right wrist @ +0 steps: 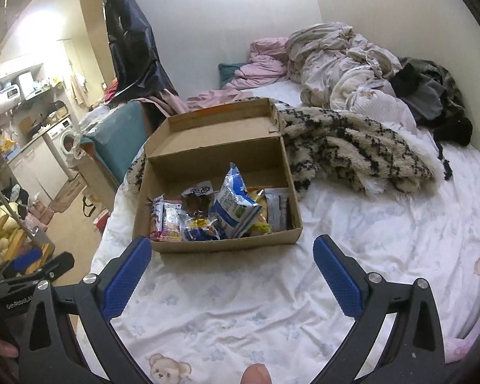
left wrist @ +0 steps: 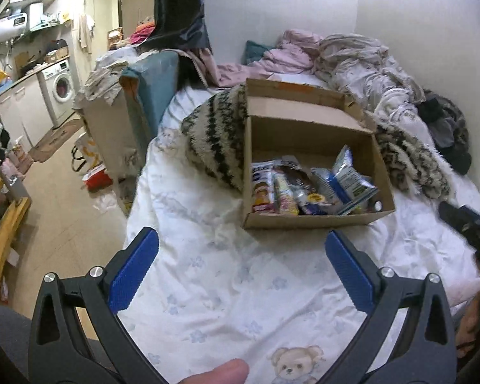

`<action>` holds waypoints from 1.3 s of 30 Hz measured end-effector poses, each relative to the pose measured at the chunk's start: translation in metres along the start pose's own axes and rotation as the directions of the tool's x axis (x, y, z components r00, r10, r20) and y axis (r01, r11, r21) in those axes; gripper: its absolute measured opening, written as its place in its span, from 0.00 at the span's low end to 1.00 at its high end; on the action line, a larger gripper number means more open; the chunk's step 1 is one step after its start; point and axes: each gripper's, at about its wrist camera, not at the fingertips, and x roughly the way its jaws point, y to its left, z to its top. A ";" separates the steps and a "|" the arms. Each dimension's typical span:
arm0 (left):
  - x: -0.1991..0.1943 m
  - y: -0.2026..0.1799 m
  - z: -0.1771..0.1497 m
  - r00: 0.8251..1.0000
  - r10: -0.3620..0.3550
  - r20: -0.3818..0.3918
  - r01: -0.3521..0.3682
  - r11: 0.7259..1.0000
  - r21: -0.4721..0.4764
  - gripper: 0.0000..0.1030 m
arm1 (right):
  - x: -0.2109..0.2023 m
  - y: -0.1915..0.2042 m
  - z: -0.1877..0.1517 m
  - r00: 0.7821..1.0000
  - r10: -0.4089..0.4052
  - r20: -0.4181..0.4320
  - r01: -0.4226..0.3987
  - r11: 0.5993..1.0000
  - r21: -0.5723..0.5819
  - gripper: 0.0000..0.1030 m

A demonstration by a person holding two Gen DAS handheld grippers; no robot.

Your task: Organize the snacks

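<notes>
Small, cluttered room with plain white walls (right wrist: 240, 16). Bed (left wrist: 233, 288) under a white bear-print sheet, rumpled bedding (right wrist: 345, 64) heaped near the corner. Beige tiled floor (left wrist: 64, 217); washing machine (left wrist: 60, 88) beside white cabinets (left wrist: 25, 108) at far left.

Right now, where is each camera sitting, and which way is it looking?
Left wrist: on the left gripper, jaws open, looking forward across the bed sheet at the snack box; a fingertip shows below.
Right wrist: on the right gripper, jaws open, facing the same box from further right; a fingertip shows.
Both share the box, the striped blanket and the washing machine.
</notes>
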 end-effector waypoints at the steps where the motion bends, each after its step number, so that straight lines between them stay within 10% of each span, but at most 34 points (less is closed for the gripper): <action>1: 0.001 0.000 0.000 1.000 0.002 -0.006 -0.002 1.000 -0.007 1.00 | 0.003 0.001 -0.001 1.000 0.001 -0.006 -0.001 1.000 0.000 1.00; 39: 0.007 -0.001 0.000 0.999 -0.030 -0.028 0.030 0.999 -0.023 1.00 | 0.010 0.005 -0.004 0.999 -0.039 -0.012 0.039 0.999 -0.033 1.00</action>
